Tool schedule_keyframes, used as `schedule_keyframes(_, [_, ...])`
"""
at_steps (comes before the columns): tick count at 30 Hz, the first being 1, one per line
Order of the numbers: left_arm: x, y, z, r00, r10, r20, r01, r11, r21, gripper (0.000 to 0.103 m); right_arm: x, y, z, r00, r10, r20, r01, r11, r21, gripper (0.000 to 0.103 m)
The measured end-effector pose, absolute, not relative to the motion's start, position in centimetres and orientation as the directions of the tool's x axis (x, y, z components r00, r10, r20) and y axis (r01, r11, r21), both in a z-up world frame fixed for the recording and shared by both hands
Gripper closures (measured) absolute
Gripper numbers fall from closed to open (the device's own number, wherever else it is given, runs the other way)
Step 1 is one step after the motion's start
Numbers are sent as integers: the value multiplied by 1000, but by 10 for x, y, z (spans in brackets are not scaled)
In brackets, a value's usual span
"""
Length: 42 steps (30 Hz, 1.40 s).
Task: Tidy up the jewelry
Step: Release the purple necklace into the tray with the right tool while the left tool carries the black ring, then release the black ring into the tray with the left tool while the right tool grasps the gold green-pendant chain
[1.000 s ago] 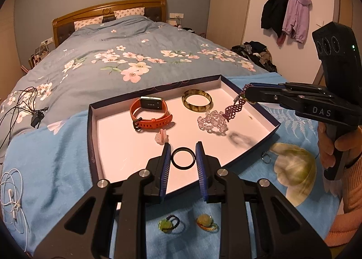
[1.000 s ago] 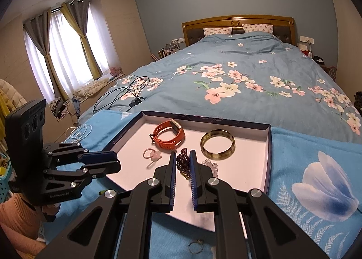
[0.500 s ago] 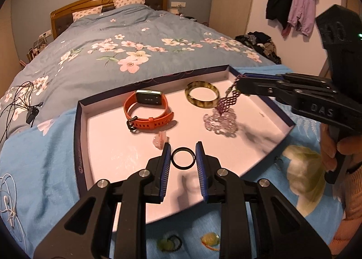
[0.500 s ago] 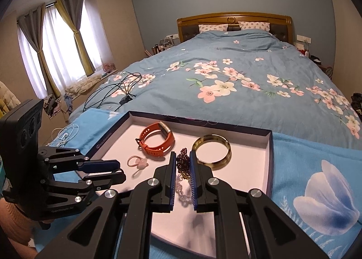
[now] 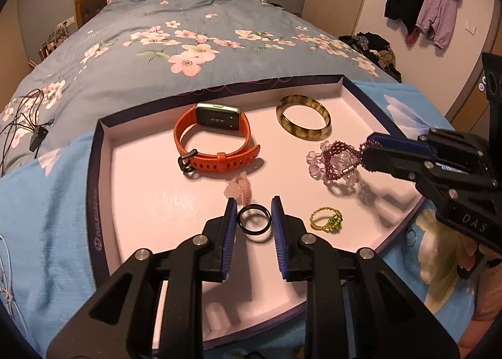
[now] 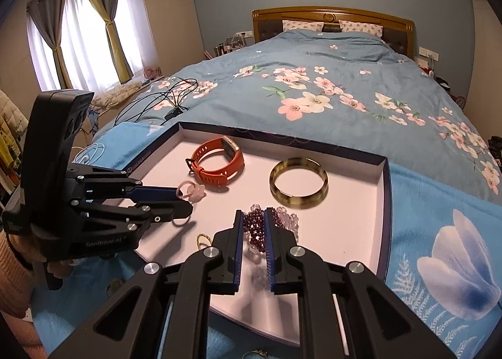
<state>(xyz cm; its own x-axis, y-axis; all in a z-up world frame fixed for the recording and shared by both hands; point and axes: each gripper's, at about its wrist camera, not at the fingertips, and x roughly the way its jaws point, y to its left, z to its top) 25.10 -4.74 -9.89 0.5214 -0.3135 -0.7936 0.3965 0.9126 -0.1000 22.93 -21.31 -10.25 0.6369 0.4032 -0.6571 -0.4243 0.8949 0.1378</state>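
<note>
A shallow white tray with a dark rim (image 5: pixel 94 170) (image 6: pixel 384 189) lies on the bed. My left gripper (image 5: pixel 253 219) is shut on a black ring (image 5: pixel 253 220), low over the tray's near part. My right gripper (image 6: pixel 253 227) is shut on a purple beaded bracelet (image 6: pixel 255 227) (image 5: pixel 337 155), which hangs onto a clear beaded bracelet (image 5: pixel 332 167) at the tray's right. The tray also holds an orange smartwatch (image 5: pixel 216 139) (image 6: pixel 219 164), a tortoiseshell bangle (image 5: pixel 302 120) (image 6: pixel 299 183), a pink ring (image 5: pixel 243 189) (image 6: pixel 191 191) and a gold ring with a green stone (image 5: pixel 328 221).
The tray sits on a blue cloth (image 5: pixel 40 202) over a floral blue quilt (image 6: pixel 313 86). A small metal ring (image 5: pixel 409 236) lies on the cloth right of the tray. Cables (image 5: pixel 25 126) lie at the bed's left. Coats (image 5: pixel 423 4) hang on the right wall.
Both grippers have moved forward and lower over the tray. The purple bracelet has come down onto the clear bracelet. A gold ring with a green stone now shows in the tray.
</note>
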Motion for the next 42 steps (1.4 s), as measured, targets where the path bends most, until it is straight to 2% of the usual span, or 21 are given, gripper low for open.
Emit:
schedule_keyframes(4, [255,-47,-101,514,-330,-792,399,909,-121,80,229,-216,-105,633,393,-667,-412,900,140,87])
schedule_keyframes(10, [252,-45,-97,528,-336,-780,397,909,-123,80,224,-220,-106,628,388,-675,-401,904,147,87])
schedule_keyframes(13, [248,-44,-91,544,-336,-769,397,910,-117,77,219,-217,-102,614,421,-668,-432,887,162,86])
schedule_keyframes(17, [241,-39,-83,572,-332,-750,389,915,-108,69,211,-198,-99,581,461,-671,-505,850,147,86])
schedule_keyframes(23, [227,-26,-71,609,-330,-721,380,919,-99,68,218,-179,-111,522,454,-722,-533,835,139,86])
schedule_keyframes(27, [214,-13,-61,638,-332,-695,380,920,-91,63,224,-174,-118,490,447,-748,-540,830,142,86])
schedule_keyframes(29, [205,-8,-57,648,-338,-683,385,918,-89,61,227,-171,-120,482,439,-759,-536,832,141,82])
schedule_keyframes(32, [194,-1,-56,656,-336,-676,385,919,-84,61,230,-171,-124,468,445,-763,-534,831,157,82])
schedule_keyframes(33, [190,2,-56,654,-341,-676,387,918,-88,61,231,-172,-125,464,452,-762,-535,828,166,83])
schedule_keyframes(34, [187,3,-56,654,-340,-676,385,919,-89,61,230,-172,-125,467,451,-760,-533,830,164,93])
schedule_keyframes(39, [169,14,-55,652,-368,-663,406,908,-105,61,222,-177,-119,488,469,-736,-540,825,168,95])
schedule_keyframes(41, [161,17,-55,650,-383,-656,421,901,-109,61,218,-180,-113,504,483,-716,-540,823,175,103])
schedule_keyframes(42, [156,17,-54,647,-396,-652,434,894,-112,61,215,-183,-109,509,494,-705,-540,821,185,103])
